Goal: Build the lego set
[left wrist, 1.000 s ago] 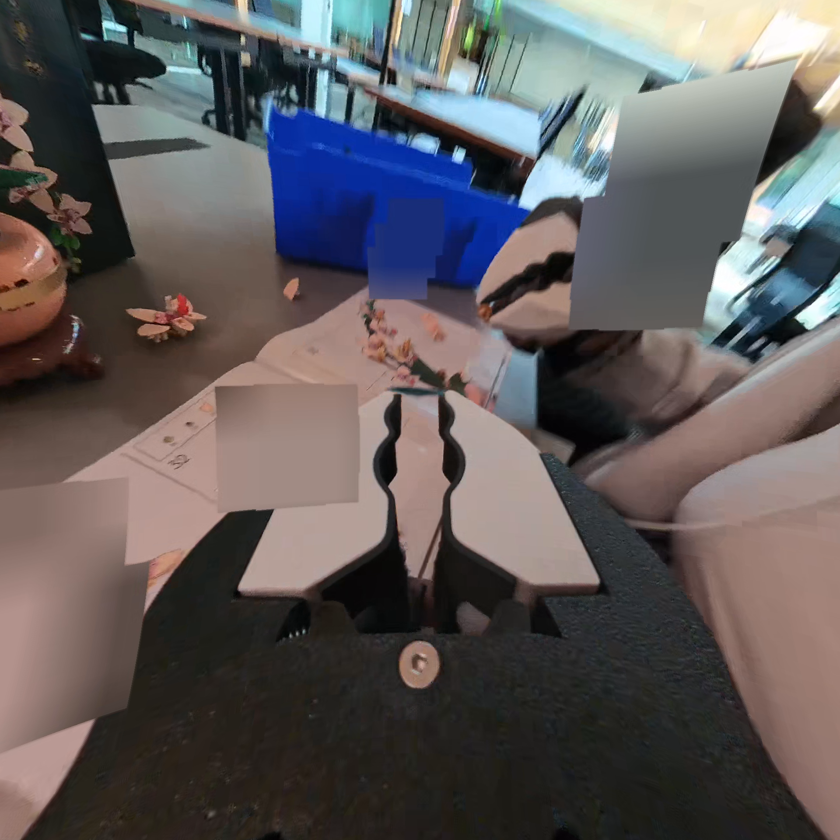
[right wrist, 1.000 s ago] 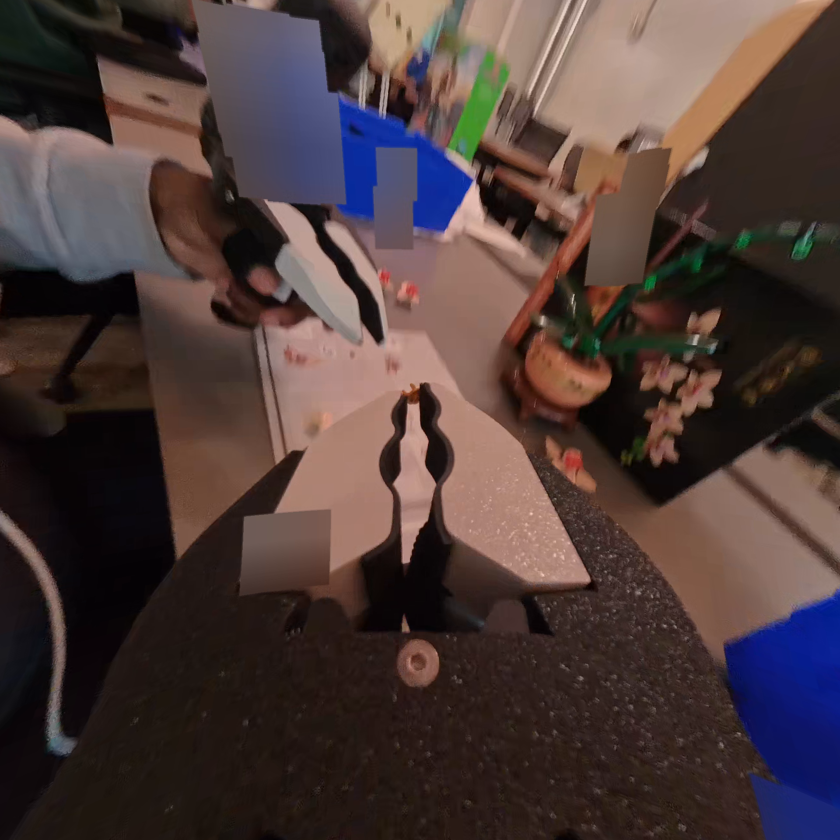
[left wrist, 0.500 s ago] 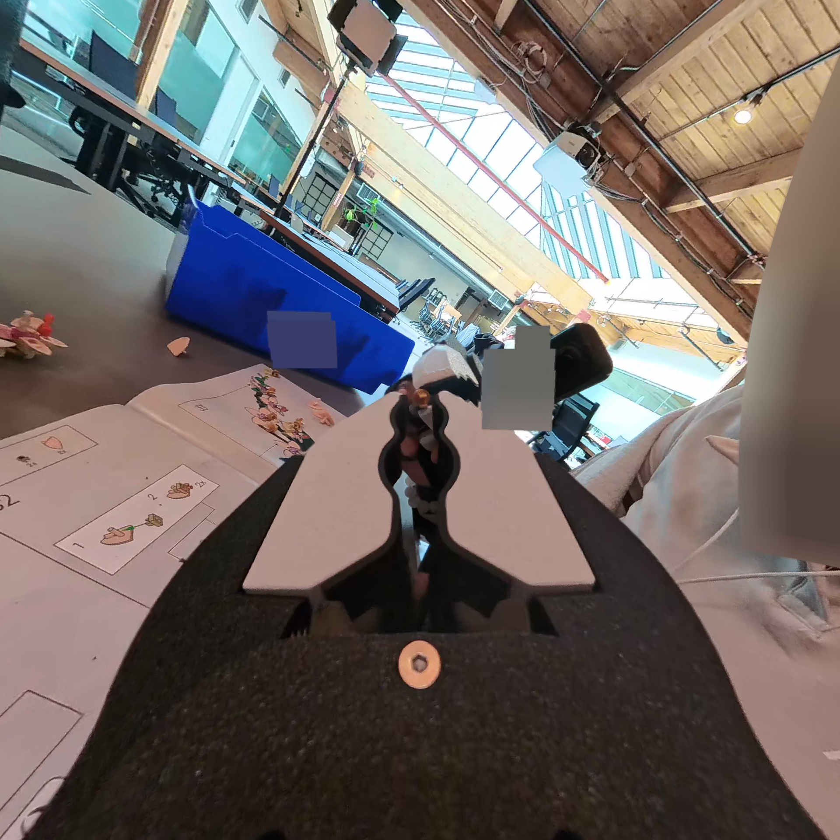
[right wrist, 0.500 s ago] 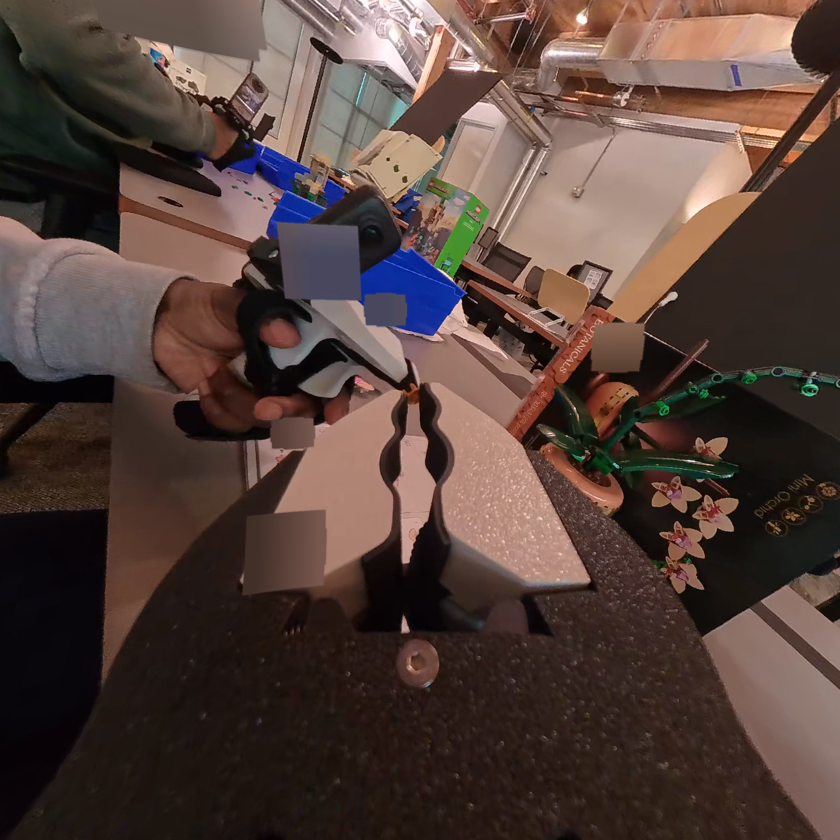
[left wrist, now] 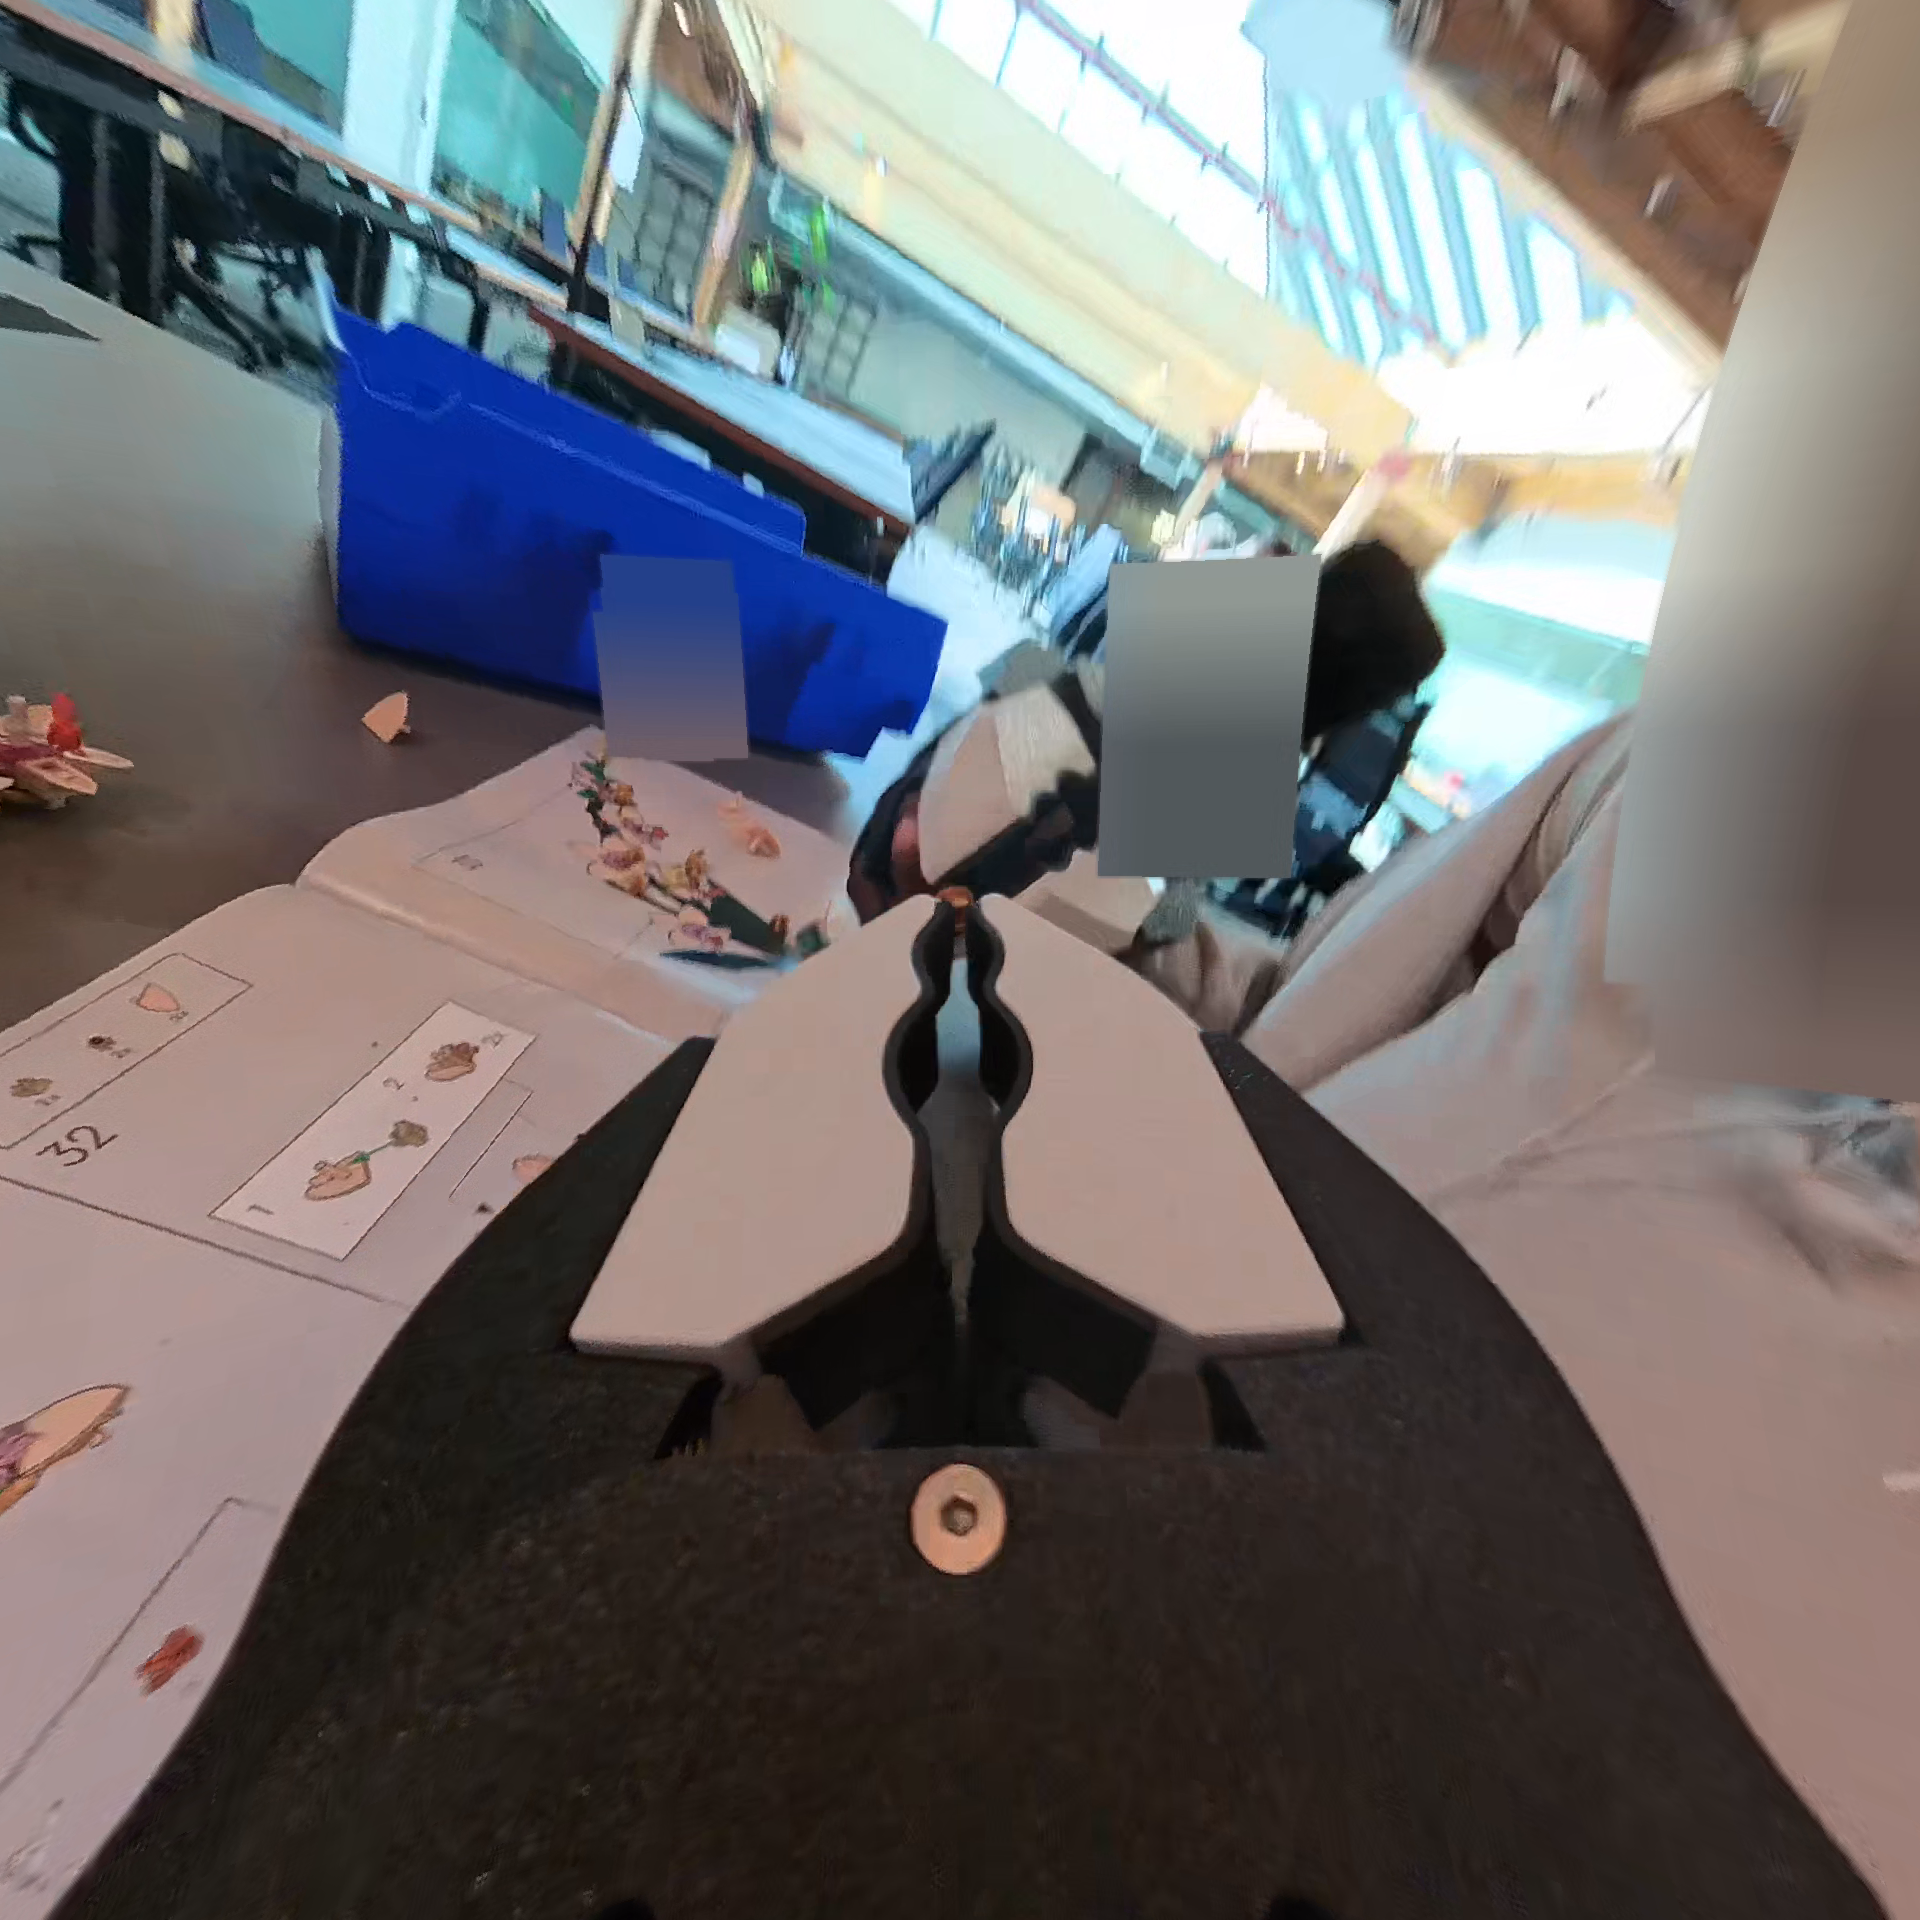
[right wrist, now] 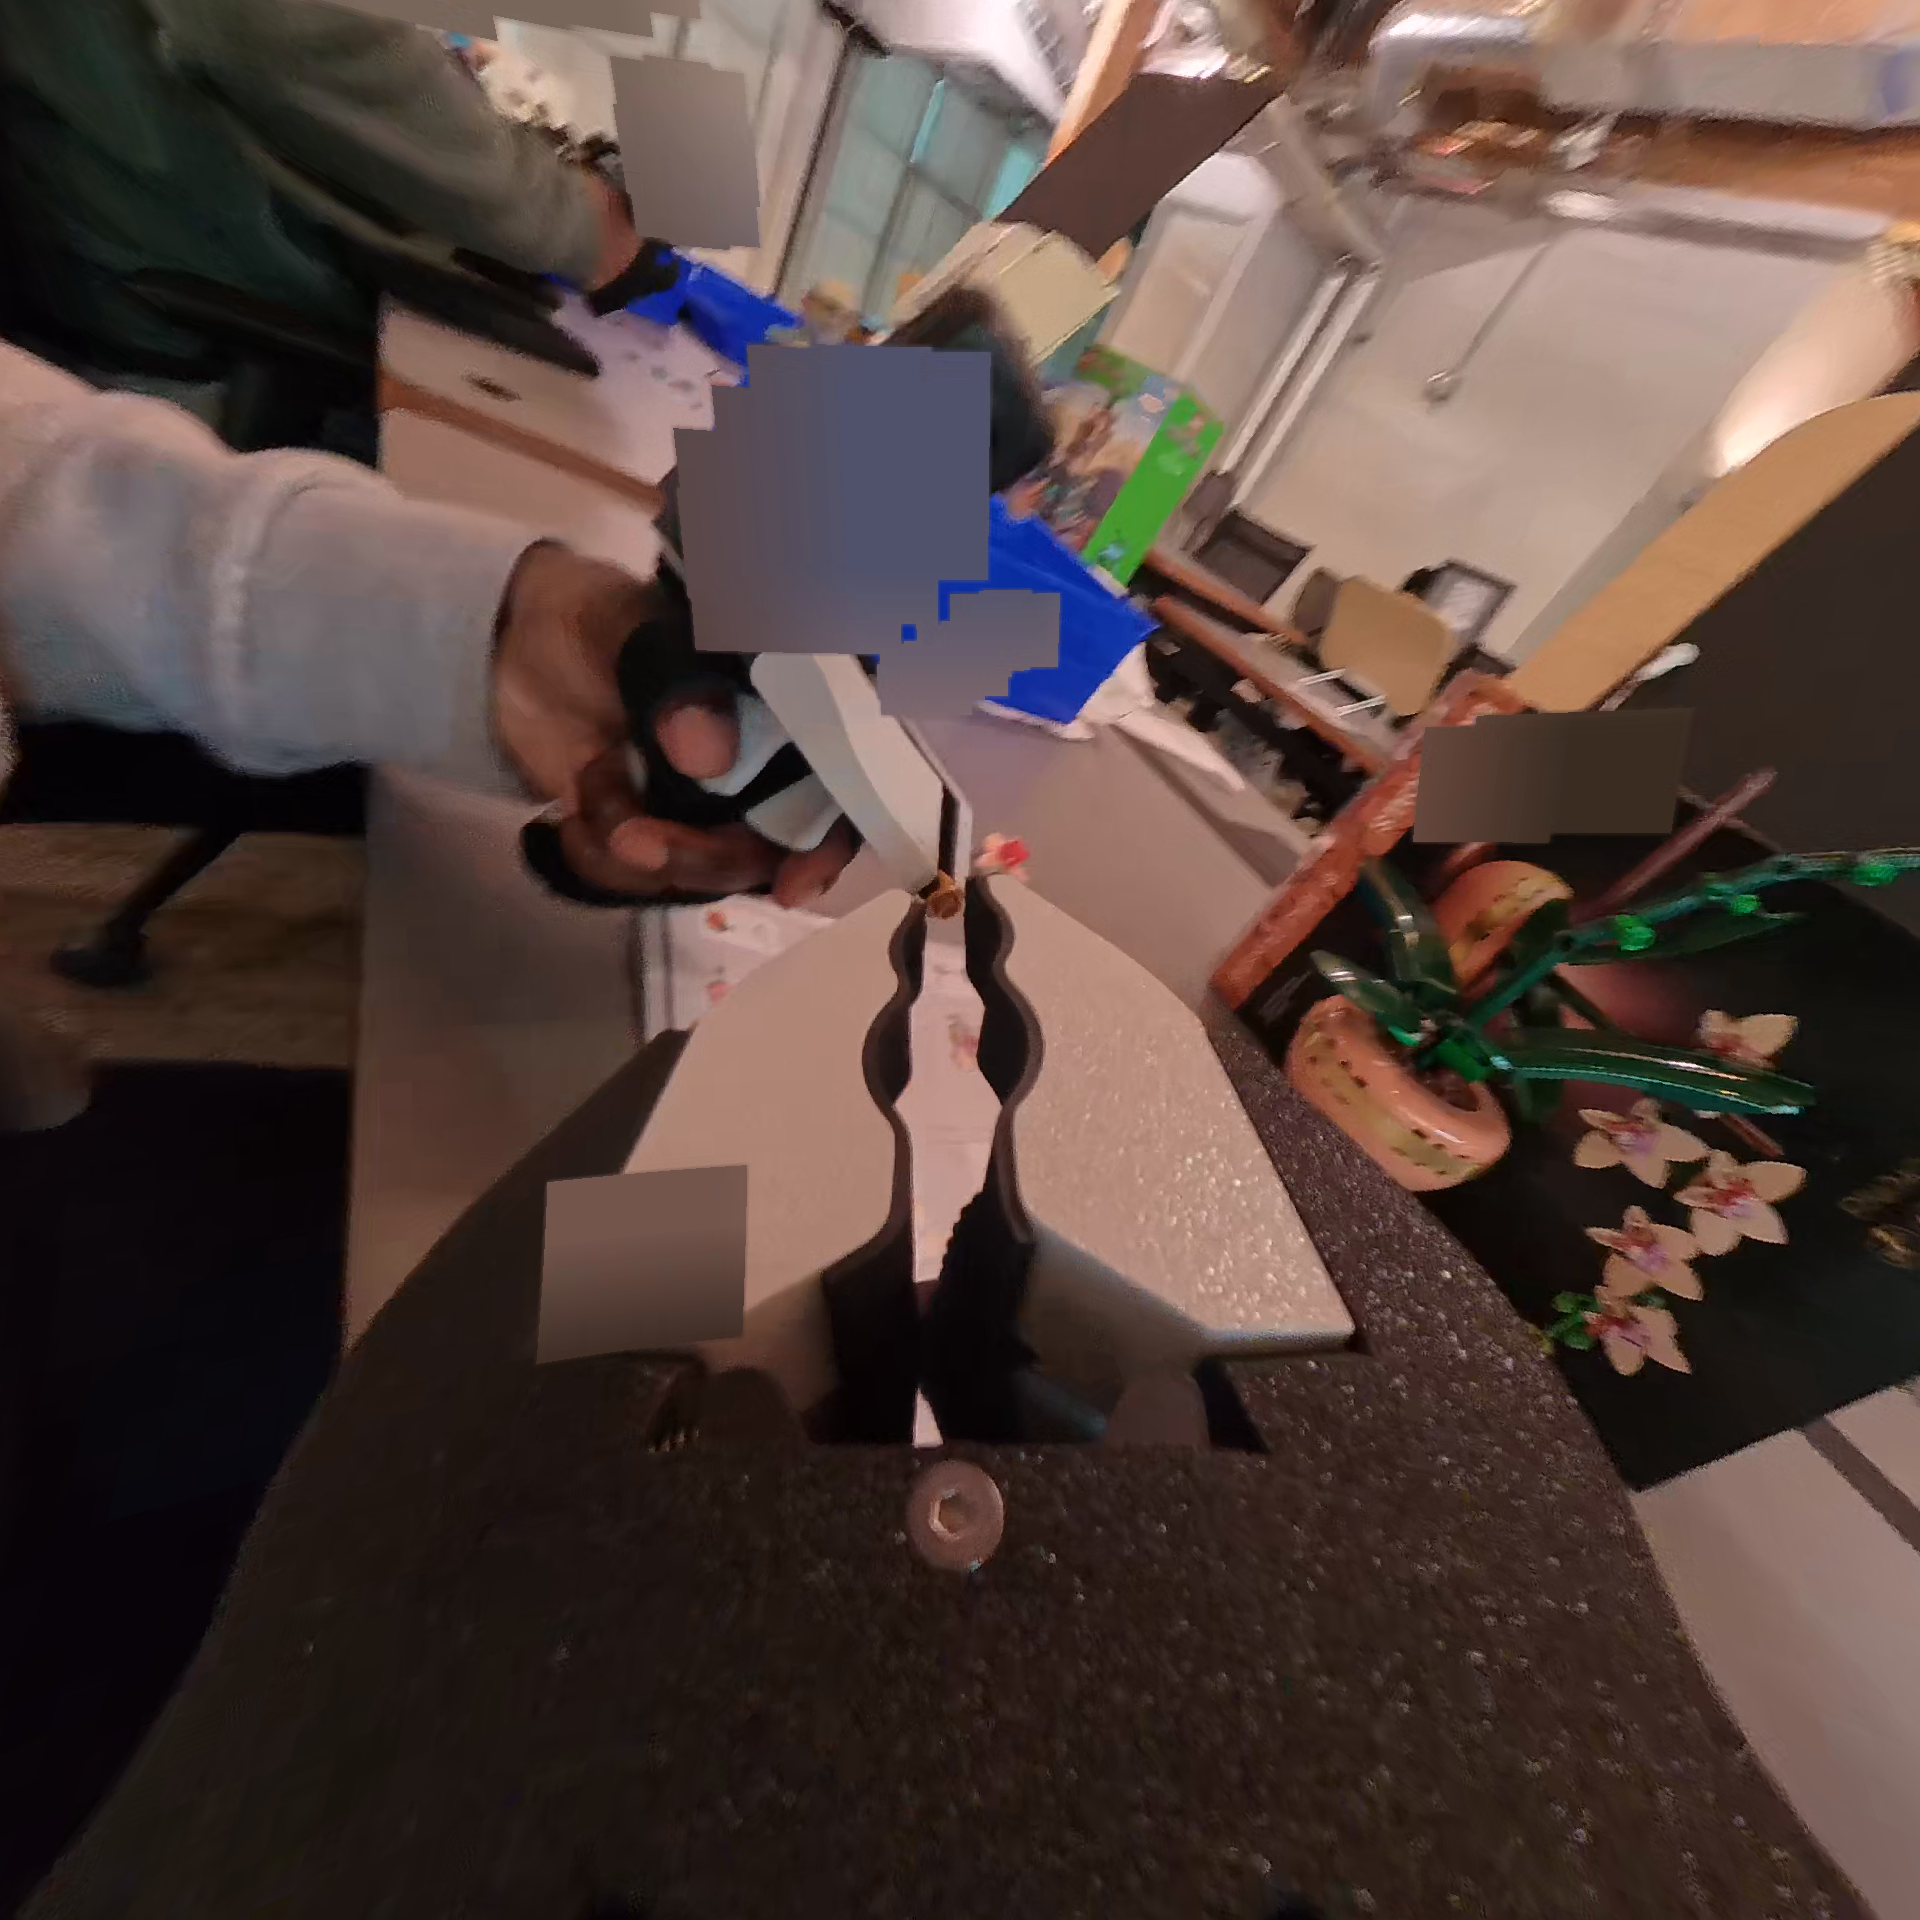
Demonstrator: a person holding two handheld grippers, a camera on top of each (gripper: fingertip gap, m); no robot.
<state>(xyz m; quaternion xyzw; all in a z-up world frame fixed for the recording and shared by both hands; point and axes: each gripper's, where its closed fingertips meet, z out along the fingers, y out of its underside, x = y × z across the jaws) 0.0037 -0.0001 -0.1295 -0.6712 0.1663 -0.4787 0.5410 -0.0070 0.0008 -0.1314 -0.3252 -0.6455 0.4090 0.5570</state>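
Note:
A small gold Lego piece (left wrist: 956, 899) sits right at the tips of my left gripper (left wrist: 957, 912), whose jaws are nearly closed on it. My right gripper (right wrist: 943, 902) is shut on the same gold piece (right wrist: 940, 894). The two grippers meet tip to tip in the air above the open instruction booklet (left wrist: 343, 1049). In the right wrist view, a hand holds the left gripper (right wrist: 938, 881) just beyond my tips. In the left wrist view, the right gripper's fingers (left wrist: 1003, 774) show beyond mine. I cannot tell if the piece is one part or two.
A blue bin (left wrist: 582, 561) stands at the back of the grey table. A built flower (left wrist: 47, 753) and a loose petal (left wrist: 387, 717) lie left of the booklet. A pink orchid pot (right wrist: 1392, 1101) with green leaves stands by a black box (right wrist: 1766, 1195) on the right. The grippers are tip to tip, or close to it.
My left jaws have closed from a clear gap onto the gold piece. Both grippers have tipped back down toward the table and stayed tip to tip.

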